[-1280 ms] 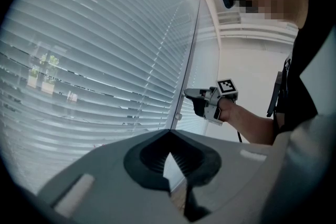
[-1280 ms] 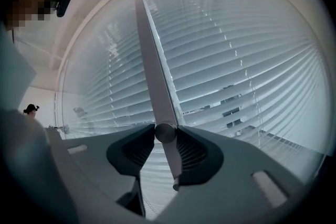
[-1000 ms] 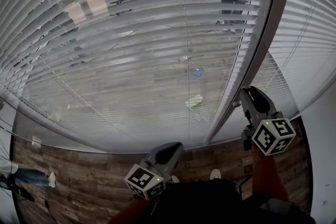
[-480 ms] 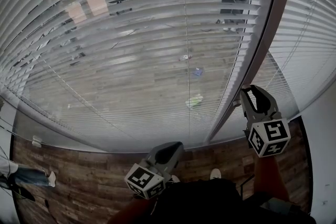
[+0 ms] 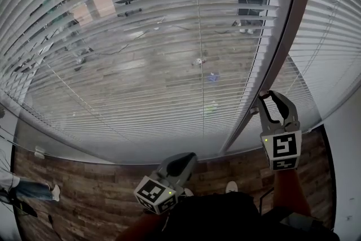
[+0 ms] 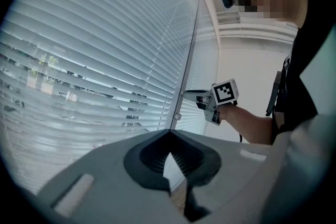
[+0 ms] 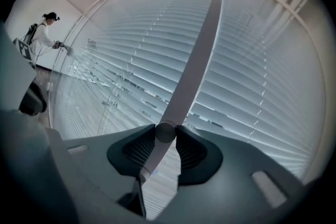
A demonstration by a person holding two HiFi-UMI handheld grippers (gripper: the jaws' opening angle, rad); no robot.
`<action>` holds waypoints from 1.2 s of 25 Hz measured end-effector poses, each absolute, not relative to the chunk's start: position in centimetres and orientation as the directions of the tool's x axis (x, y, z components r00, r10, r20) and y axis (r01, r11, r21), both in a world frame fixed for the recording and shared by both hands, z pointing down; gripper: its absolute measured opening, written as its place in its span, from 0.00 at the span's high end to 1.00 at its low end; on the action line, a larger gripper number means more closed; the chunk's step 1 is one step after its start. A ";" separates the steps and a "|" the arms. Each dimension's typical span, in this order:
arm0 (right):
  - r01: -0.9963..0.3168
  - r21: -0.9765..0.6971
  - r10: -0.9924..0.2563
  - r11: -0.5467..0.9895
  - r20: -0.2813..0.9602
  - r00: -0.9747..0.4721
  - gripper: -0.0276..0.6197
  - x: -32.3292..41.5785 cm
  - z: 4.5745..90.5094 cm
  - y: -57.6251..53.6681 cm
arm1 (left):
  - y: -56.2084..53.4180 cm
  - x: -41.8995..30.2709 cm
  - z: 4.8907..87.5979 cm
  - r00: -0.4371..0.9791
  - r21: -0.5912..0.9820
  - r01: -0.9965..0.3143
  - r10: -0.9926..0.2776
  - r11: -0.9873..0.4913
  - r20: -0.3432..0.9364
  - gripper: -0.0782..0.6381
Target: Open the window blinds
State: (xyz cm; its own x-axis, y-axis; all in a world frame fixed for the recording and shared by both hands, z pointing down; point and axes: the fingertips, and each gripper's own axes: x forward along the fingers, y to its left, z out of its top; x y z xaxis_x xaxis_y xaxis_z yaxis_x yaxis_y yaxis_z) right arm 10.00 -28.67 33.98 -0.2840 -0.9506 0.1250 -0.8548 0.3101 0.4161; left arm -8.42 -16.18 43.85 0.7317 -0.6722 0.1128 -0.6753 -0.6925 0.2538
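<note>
Right pads (image 7: pixel 191 152): were closed on the tilt wand (image 7: pixel 197 55), one ribbed face on each side of it, with the rod's lower end poking out beneath them
Right gripper (image 7: pixel 166 131): pointed nearly level at the window, clamped on the rod close to its bottom end
Tilt wand: ran up and away from the jaws in front of the slats, hanging at the right edge of the wide blind beside the window's upright post (image 5: pixel 282 48)
How the wand would likely handle: light, stiff and smooth, so a loose hold would probably slip when it was twisted; it looked free to swing from its top
Where to hold: low on the rod, square across it, and turn it about its own length; pulling sideways would only swing it
Blinds (image 5: pixel 141 65): covered the whole pane, slats tilted enough that the ground outside showed between them; judged partly open, with more turning to go
Slats: thin and easily bent, better left untouched
Left gripper (image 6: pixel 168 134): jaw tips were together with nothing between them; it was held low and back from the glass, idle
Floor (image 5: pixel 84 200): wood planks below the window
</note>
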 end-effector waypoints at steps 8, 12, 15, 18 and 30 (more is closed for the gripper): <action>-0.765 0.596 -0.969 0.245 0.125 -0.213 0.73 10.0 34.5 -28.7 | -16.2 -8.5 44.1 0.730 0.262 -0.676 -0.674 -0.689 0.110 0.89; -0.675 0.713 -0.981 0.192 0.120 -0.152 0.73 9.9 34.6 -28.5 | -16.2 -8.4 44.2 0.733 0.258 -0.673 -0.672 -0.694 0.106 0.89; -0.663 0.727 -0.983 0.181 0.111 -0.148 0.73 10.0 34.7 -28.6 | -16.4 -8.3 44.1 0.731 0.254 -0.675 -0.675 -0.693 0.101 0.89; -0.696 0.692 -0.980 0.193 0.103 -0.169 0.72 9.9 34.5 -28.5 | -16.4 -8.2 44.2 0.731 0.261 -0.674 -0.675 -0.691 0.102 0.89; -0.939 -0.004 -0.938 0.345 0.041 -0.345 0.65 11.3 33.6 -28.6 | -16.5 -8.0 44.1 0.736 0.259 -0.669 -0.670 -0.697 0.097 0.89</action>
State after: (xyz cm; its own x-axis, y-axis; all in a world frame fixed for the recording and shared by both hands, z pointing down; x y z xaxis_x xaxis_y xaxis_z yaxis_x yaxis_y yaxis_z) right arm 11.33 -28.58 33.62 -0.3446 -0.9379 0.0409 -0.9387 0.3447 -0.0041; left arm -7.97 -16.48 44.05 0.7358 -0.6702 0.0967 -0.6688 -0.6968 0.2594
